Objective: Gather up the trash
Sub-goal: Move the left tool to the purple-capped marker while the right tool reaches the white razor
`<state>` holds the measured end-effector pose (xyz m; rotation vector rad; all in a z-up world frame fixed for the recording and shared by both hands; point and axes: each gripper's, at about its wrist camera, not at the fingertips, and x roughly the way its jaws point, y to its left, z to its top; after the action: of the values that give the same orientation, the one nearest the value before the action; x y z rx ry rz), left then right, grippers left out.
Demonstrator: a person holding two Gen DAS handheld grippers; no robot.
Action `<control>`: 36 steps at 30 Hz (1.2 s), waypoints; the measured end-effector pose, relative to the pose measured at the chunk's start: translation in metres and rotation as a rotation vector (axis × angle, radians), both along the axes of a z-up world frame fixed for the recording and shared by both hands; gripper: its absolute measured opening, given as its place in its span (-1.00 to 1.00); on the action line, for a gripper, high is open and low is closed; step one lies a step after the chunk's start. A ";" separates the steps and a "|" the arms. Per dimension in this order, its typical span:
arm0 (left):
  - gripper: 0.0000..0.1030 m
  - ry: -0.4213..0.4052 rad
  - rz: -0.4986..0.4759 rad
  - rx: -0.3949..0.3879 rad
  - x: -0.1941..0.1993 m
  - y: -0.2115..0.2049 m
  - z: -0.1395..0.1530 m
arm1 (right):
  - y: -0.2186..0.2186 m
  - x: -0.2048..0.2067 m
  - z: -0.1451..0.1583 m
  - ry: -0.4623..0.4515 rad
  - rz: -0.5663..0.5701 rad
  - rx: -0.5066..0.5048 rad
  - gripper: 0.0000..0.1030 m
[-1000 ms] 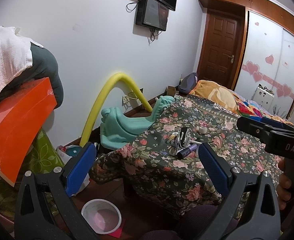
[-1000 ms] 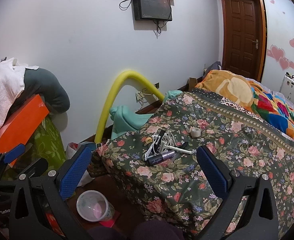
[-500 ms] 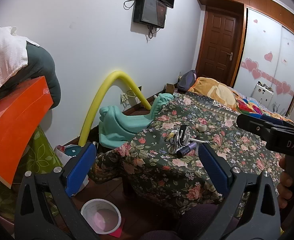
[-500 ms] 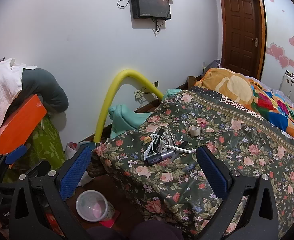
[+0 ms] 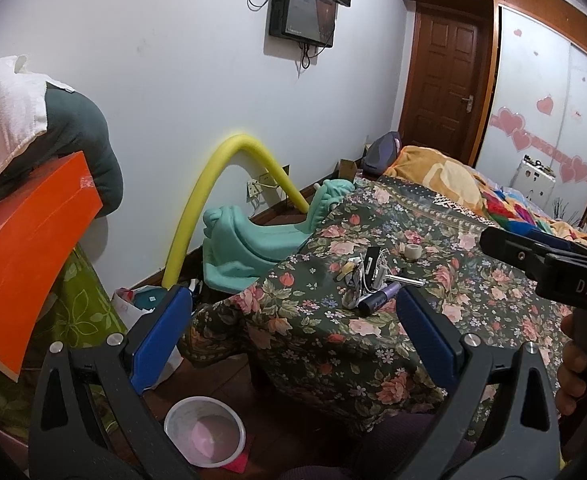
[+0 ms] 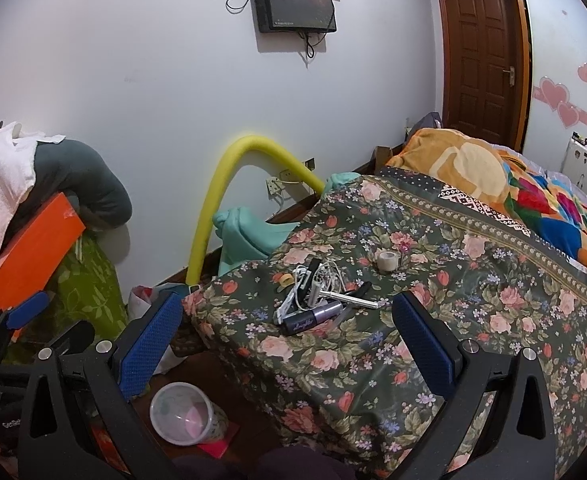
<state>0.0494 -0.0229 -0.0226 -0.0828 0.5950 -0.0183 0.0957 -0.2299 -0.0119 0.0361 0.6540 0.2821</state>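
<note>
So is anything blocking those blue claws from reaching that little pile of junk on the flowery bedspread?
Nothing visible does. The right gripper and left gripper are both open, with only bare floral bedspread between them and the junk pile.

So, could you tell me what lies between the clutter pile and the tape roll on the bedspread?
Only bare floral bedspread separates the clutter pile from the tape roll, clearest in the right wrist view.

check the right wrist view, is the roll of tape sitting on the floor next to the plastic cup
No, the roll of tape rests on the floral bedspread, while the plastic cup stands on the floor below.
</note>
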 end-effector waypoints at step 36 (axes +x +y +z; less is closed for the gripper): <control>-0.03 0.374 -0.129 -0.094 0.179 -0.089 -0.126 | -0.045 0.171 -0.145 0.400 0.156 -0.025 -0.15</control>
<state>0.2279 -0.1120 -0.1482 -0.1406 0.9723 -0.1584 0.2671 -0.2750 -0.1569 0.0176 1.0602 0.4230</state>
